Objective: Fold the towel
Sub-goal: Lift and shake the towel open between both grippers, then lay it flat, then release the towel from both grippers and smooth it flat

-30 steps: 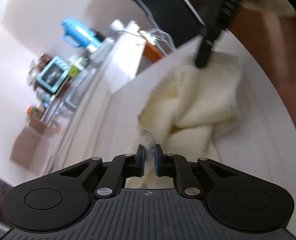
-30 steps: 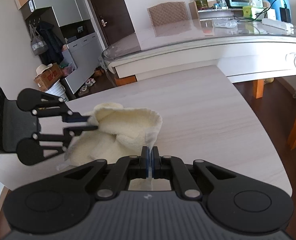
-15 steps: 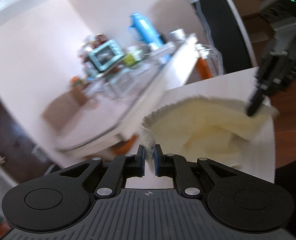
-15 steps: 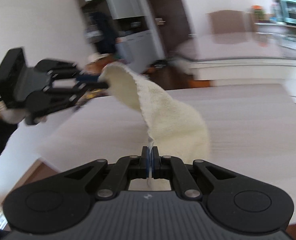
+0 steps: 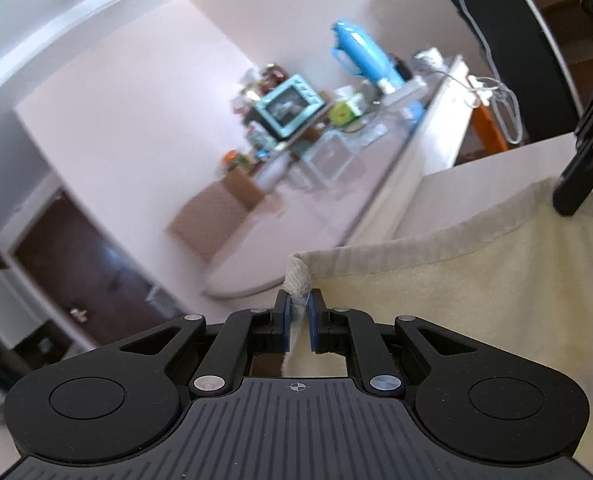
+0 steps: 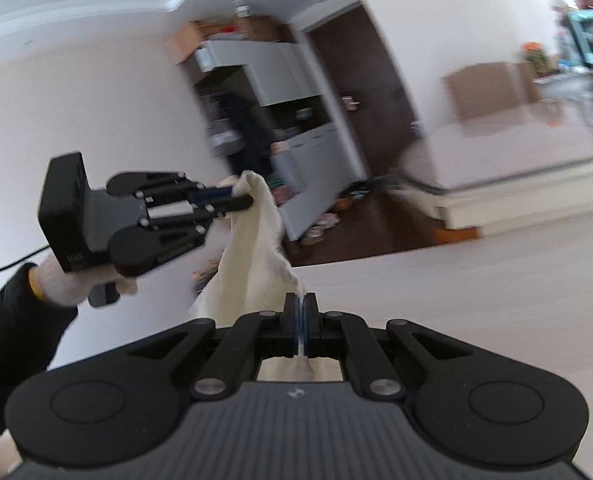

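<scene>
A cream towel [image 5: 476, 280] hangs stretched in the air between both grippers above a pale wooden table [image 6: 476, 280]. My left gripper [image 5: 297, 306] is shut on one hemmed corner of the towel, which bunches between its blue pads. In the right wrist view the left gripper [image 6: 240, 196] shows at the left, held by a gloved hand [image 6: 80, 284], with the towel [image 6: 252, 260] draping down from it. My right gripper [image 6: 300, 304] is shut on the other corner, and its black fingers [image 5: 576, 188] show at the right edge of the left wrist view, pinching the towel's top hem.
A second, glass-topped table [image 6: 516, 160] stands beyond, with a teal toaster oven [image 5: 288, 106], a blue kettle [image 5: 364, 54] and cables on it. A chair back [image 6: 492, 92], a dark door [image 6: 360, 92] and grey cabinets [image 6: 288, 80] with shoes below line the far wall.
Both grippers rose with the towel. It went from a crumpled heap on the table to a sheet hanging spread between them. The left gripper rolled and both views tilted up towards the room.
</scene>
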Demonstrator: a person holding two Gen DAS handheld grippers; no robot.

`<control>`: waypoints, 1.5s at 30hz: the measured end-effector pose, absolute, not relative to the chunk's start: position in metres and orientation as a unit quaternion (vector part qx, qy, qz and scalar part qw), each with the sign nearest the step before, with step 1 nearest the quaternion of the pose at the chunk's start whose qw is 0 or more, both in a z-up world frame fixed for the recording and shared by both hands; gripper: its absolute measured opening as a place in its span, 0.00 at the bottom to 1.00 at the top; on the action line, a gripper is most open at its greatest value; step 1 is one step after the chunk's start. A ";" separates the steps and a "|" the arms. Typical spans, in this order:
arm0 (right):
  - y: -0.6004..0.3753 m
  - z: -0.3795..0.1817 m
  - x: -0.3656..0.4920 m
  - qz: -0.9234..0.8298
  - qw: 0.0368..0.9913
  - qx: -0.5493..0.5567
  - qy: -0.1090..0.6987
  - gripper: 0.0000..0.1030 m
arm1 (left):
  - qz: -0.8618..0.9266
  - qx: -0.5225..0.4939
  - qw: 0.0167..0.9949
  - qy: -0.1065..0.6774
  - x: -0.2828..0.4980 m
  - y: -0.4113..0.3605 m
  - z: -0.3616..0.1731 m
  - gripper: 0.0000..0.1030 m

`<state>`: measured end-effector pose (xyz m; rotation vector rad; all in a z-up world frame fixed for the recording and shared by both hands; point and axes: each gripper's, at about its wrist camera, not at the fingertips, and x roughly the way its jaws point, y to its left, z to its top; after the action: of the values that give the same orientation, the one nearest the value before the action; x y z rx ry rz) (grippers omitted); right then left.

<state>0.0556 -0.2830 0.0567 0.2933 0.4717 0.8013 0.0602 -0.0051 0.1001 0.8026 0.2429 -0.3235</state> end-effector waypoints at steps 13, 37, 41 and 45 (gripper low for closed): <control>-0.317 -0.011 0.102 0.237 0.907 0.098 0.335 0.07 | -0.285 0.356 0.868 0.196 0.158 -0.076 -0.001 0.16; -0.269 -0.017 0.105 0.284 0.890 0.005 0.356 0.18 | -0.200 0.268 0.892 0.305 0.094 0.039 -0.018 0.39; -0.275 -0.014 0.090 0.281 0.888 0.004 0.364 0.17 | -0.194 0.271 0.894 0.300 0.113 0.046 -0.019 0.39; -0.281 -0.011 0.075 0.274 0.886 0.000 0.374 0.16 | -0.193 0.280 0.894 0.290 0.129 0.045 -0.020 0.41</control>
<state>0.0752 -0.2810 -0.0113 0.0006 0.7777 0.5692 0.1289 0.0450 -0.0197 0.5816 0.6024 -0.4003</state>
